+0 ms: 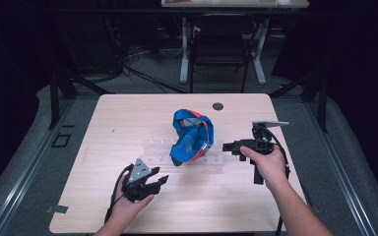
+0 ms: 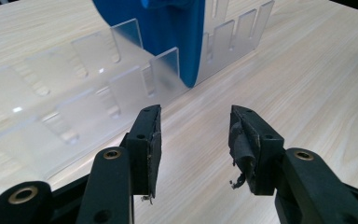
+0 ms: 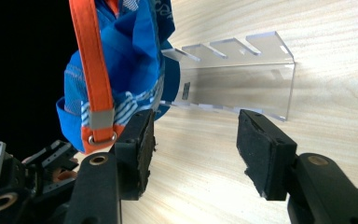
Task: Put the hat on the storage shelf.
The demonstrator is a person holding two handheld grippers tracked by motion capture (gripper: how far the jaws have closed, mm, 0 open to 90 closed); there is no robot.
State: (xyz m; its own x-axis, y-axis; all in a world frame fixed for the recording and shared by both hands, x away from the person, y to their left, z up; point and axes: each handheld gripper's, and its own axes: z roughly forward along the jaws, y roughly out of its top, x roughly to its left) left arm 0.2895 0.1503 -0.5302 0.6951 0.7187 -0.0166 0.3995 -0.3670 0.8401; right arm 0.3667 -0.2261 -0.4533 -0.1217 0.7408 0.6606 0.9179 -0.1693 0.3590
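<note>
Left gripper: nearest the person, low over the tabletop, jaws spread wide with nothing between them. It sits just short of the rack.
Right gripper: off to the side of the rack, jaws also released and empty, pointing in toward the cap.
Rack: clear plastic thing with upright dividers, lying mid-tabletop between the two grippers. Hard to see against the pale wood, honestly.
Cap: blue with an orange strap, stuffed into the rack's slots and leaning, bunched up rather than sitting neat. Nobody's holding it right now.
Risk, tipping: I'd guess the cap flops over or slides out, since it's floppy, top-heavy and unsupported.
Risk, snagging: the strap loop hangs right beside the right gripper's jaw, so a careless pull could drag the cap and the light rack along.
Risk, bumping: either gripper nudging the rack could shove it across the smooth wood.
Background: chair and desk legs behind, well apart.
</note>
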